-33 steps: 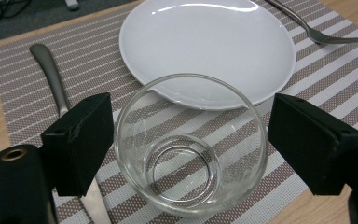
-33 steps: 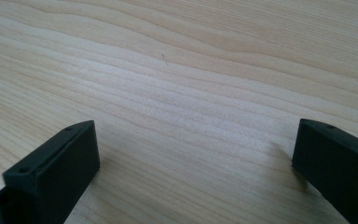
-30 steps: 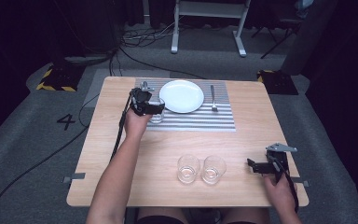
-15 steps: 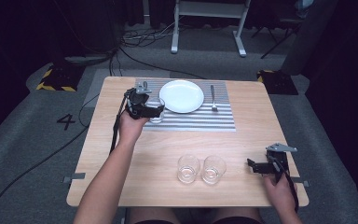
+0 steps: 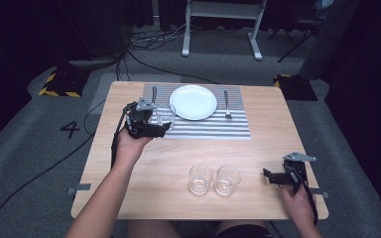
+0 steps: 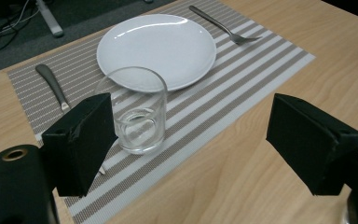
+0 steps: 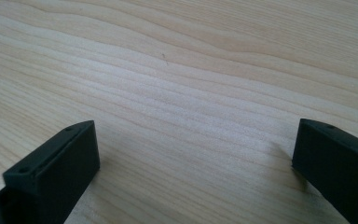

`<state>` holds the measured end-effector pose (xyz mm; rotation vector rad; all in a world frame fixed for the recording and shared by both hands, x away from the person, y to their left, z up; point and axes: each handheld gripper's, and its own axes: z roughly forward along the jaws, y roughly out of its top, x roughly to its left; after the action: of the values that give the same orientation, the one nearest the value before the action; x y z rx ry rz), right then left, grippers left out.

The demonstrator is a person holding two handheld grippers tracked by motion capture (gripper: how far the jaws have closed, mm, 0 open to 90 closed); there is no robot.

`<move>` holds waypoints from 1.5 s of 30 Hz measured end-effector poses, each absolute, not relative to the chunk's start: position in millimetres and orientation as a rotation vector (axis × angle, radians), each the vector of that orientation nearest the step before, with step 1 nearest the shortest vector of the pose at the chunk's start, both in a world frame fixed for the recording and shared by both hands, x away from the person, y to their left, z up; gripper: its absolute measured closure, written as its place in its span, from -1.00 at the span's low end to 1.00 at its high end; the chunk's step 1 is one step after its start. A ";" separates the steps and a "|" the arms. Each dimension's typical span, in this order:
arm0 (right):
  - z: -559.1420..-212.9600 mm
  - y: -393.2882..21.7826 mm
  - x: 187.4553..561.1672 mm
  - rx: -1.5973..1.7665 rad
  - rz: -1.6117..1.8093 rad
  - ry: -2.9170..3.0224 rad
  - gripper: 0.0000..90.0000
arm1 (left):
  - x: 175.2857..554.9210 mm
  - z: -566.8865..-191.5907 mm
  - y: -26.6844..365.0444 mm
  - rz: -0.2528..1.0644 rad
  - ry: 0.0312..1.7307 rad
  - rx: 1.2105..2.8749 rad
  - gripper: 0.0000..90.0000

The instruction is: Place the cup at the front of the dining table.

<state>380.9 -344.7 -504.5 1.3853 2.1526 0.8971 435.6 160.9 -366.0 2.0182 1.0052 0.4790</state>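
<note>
A clear empty glass (image 6: 137, 112) stands upright on the striped placemat (image 6: 223, 88), in front of the white plate (image 6: 156, 46). In the high view this glass (image 5: 164, 115) is at the placemat's left end, just past my left gripper (image 5: 159, 125). In the left gripper view my left gripper (image 6: 191, 106) is open; its jaws stand wide apart, and the glass is ahead of the left jaw, not between the two. My right gripper (image 5: 270, 176) rests at the table's near right corner. In its own view my right gripper (image 7: 196, 135) is open over bare wood.
Two more empty glasses (image 5: 200, 178) (image 5: 227, 179) stand side by side near the front edge of the wooden table (image 5: 129, 198). A fork (image 5: 226, 104) lies right of the plate (image 5: 193, 101), and a knife (image 5: 154, 93) lies left of it.
My left gripper has drawn back toward the person, away from the plate, and the glass stands on the placemat ahead of it. The right hand has kept still.
</note>
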 end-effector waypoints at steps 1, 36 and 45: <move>-504.5 -344.7 380.9 1.386 0.896 2.153 -0.99 | 427.9 -364.8 162.6 0.480 0.997 2.021 -0.65; -504.7 -345.1 380.8 1.373 0.896 2.156 -0.98 | 328.7 -373.7 225.4 0.494 0.926 2.080 -0.65; -504.6 -344.8 380.7 1.379 0.897 2.156 -0.98 | 309.5 -395.8 226.8 0.418 0.924 2.056 -0.65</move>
<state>380.7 -344.8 -504.6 1.3789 2.1556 0.8968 309.5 226.8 -395.8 2.0557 0.9242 0.4184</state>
